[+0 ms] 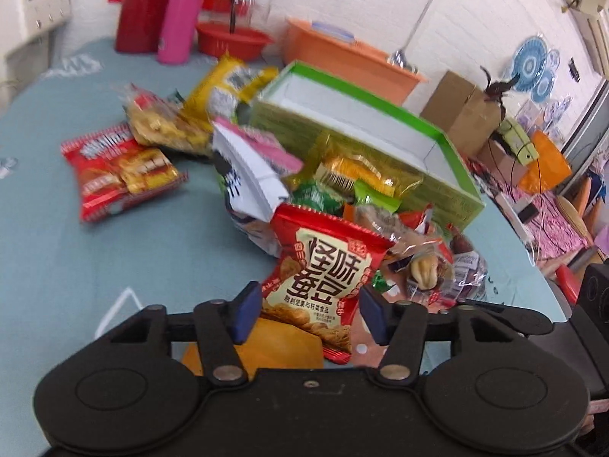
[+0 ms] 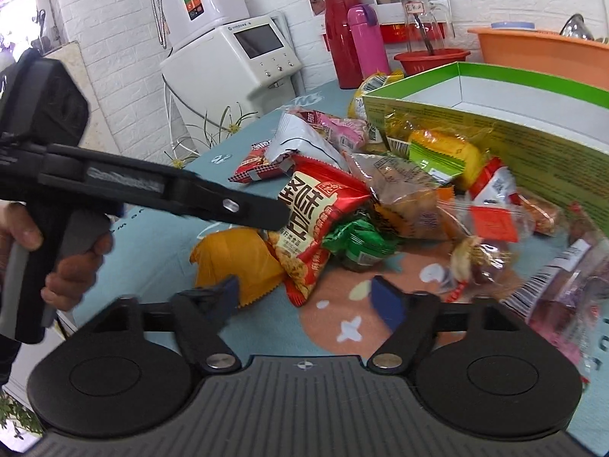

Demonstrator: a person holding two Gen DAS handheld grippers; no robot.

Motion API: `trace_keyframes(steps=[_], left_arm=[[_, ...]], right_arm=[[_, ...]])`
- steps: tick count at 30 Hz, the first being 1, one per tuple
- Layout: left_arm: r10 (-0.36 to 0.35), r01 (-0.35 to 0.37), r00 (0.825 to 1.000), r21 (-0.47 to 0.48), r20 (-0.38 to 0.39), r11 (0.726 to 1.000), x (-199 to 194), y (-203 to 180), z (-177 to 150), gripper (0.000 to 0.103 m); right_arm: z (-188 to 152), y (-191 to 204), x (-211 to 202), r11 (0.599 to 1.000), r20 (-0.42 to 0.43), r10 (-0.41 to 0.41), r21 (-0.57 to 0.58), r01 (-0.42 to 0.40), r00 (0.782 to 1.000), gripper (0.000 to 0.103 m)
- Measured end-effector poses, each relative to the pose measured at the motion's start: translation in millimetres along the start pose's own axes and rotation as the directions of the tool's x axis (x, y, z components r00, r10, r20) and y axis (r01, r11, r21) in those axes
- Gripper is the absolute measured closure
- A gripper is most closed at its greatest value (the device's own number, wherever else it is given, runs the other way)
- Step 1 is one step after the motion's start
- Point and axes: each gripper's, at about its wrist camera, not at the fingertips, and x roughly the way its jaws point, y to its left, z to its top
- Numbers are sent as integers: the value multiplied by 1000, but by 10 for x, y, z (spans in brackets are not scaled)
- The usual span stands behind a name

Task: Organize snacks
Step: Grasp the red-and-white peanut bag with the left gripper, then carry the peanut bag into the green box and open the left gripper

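A pile of snack packets lies on the blue tablecloth (image 1: 160, 251) in front of an open green box (image 1: 453, 133) with a white inside. My left gripper (image 1: 311, 313) straddles a red packet with big Chinese letters (image 1: 323, 274); its blue pads stand at the packet's two edges, and the packet looks unsqueezed. An orange packet (image 1: 281, 346) lies under it. In the right wrist view my right gripper (image 2: 308, 301) is open above the cloth, with the red packet's (image 2: 316, 213) lower corner just ahead of the gap. There the left gripper (image 2: 279, 215) reaches in from the left, held by a hand (image 2: 76, 266).
Behind the pile stand a red thermos (image 1: 141, 3), a pink bottle (image 1: 180, 15), a red bowl (image 1: 232, 40) and an orange basin (image 1: 342, 61). A second red packet (image 1: 114, 171) lies apart at the left. A white machine (image 2: 243, 57) stands beyond the table's edge.
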Motion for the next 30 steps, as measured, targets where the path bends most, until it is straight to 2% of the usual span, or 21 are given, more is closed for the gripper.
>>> trace_keyframes(steps=[1,3,4,5,7,9,10,12,15,19,26,30], left_arm=[[5,-5,1000,-6,2,1000,34,26,9,40],[-29,29,1000,-37,-4,999,67,88,41,29],[-45,45,999,-58,-1,997,77,114,48,3],[-43,43,999,-74,2,996,97,132,50,0],[-16,15,1000,-82,-9,997,135,164,43,0],[-63,62,998,-75,-18,995,151,162,23,16],[-50,49,999,-66,-18,997,134,146,15,23],[-25,24,999,-48,-23,999,82,119,-14,27],[-39,39,999,-60,-3,997,-22,105,-63,28],[-36,37,999,-34,32,999,-177,-27,-52,28],[-74,73,991,19,110,997,-338,-312,108,31],[-116,108,982,58,148,992,-291,-520,315,33]], right_arm=[[6,-10,24,1000,-5,5,14,-5,1000,27],[16,-26,61,999,2,10,30,-10,1000,32],[20,-32,79,999,8,10,41,-10,1000,30],[23,-50,103,998,15,7,58,-8,1000,30],[33,-71,157,997,22,19,80,-21,1000,30],[40,-71,196,996,34,9,83,-12,999,32],[44,-65,201,997,34,6,80,-8,999,32],[35,-65,169,997,31,2,82,-5,1000,35],[32,-2,64,999,42,14,52,-16,999,49],[48,110,-94,1000,68,13,2,-13,998,54],[157,92,-386,999,168,-10,-31,15,986,56],[288,-27,-563,998,243,-41,-25,49,969,56]])
